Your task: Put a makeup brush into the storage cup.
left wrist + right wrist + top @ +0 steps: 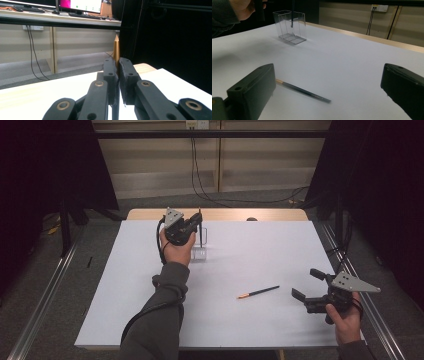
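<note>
A dark pencil (200, 227) is being held upright in the clamped jaws of the left gripper (199, 220), its lower end dipping into the clear plastic holder (290, 26) at the table's (280, 320) far side. It is best lowered straight before release. A second pencil (258, 292) is lying near the right gripper (305, 285), whose jaws are standing wide and empty.

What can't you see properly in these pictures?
- Held pencil, left gripper view: its lower part is hidden behind the shut left gripper.
- Clear box, right gripper view: the pencil's end hangs inside; touching the bottom or not is unclear.
- Lying pencil: its gold end hides behind the open right gripper.
</note>
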Demonstrator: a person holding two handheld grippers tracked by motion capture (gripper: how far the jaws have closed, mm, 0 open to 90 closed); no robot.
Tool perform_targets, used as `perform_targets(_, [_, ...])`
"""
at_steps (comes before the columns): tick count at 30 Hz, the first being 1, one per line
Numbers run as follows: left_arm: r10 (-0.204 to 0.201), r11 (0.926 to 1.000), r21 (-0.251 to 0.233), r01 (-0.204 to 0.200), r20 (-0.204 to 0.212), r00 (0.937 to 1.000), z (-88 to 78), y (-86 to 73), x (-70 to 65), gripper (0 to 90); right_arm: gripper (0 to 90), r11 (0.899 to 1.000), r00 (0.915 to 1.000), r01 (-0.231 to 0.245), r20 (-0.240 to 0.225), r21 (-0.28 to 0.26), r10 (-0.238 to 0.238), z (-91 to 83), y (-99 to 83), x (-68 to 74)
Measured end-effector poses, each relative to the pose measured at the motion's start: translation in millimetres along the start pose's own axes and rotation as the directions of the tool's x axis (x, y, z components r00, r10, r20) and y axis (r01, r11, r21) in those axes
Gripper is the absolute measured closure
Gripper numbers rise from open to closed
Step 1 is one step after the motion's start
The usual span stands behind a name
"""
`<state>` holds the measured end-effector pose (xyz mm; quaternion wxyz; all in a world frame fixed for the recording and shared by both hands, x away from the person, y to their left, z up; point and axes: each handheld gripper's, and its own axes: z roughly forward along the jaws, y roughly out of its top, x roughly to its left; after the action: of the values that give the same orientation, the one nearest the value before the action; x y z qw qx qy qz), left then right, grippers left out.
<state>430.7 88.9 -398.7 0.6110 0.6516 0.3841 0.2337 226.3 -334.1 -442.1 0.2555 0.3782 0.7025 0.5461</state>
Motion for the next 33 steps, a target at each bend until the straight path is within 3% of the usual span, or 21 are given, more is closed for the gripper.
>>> perform_targets(33, [-0.010, 0.9999, 0.012, 0.010, 0.005, 0.9999, 0.9, -9.5, -0.4, 84.4, 0.0, 1.000, 1.0000, 0.007, 0.003, -0.002, -0.007, -1.3, 0.4, -0.5])
